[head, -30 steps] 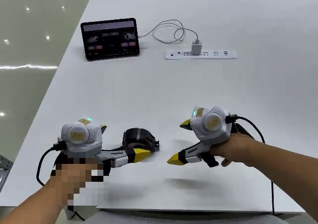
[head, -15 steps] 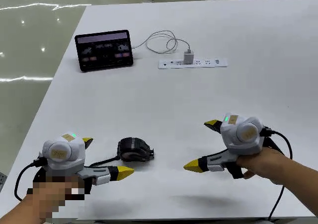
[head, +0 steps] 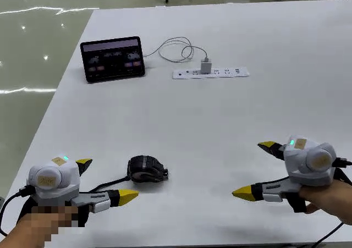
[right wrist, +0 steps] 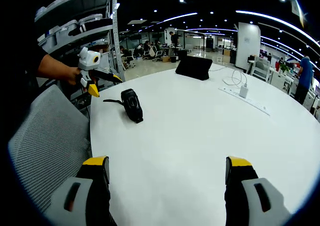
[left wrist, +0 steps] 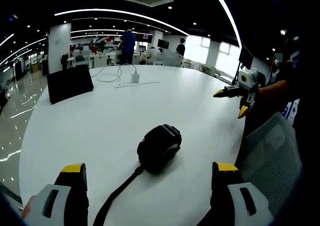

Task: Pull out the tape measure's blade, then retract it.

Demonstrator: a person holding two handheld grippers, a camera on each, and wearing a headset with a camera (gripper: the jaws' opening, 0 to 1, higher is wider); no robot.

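1. A black tape measure (head: 147, 168) lies on the white table (head: 220, 116), just ahead of the left gripper (head: 107, 178), whose jaws are wide apart and empty.
2. Its strap (left wrist: 117, 196) is cut off at the bottom of the left gripper view.
3. The right gripper (head: 254, 169) is well apart from the tape measure, also spread wide and empty.
4. A tablet (head: 112, 58) and a power strip (head: 212, 72) sit far behind.

The tape measure (head: 146, 168) lies on the table (head: 220, 121) near the left claw (head: 107, 178), far from the right claw (head: 254, 169).

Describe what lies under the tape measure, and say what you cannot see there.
The tape measure rests on the white table; nothing else shows between them. Its black strap lies on the table beside it. It hides its own underside and the patch of table beneath.
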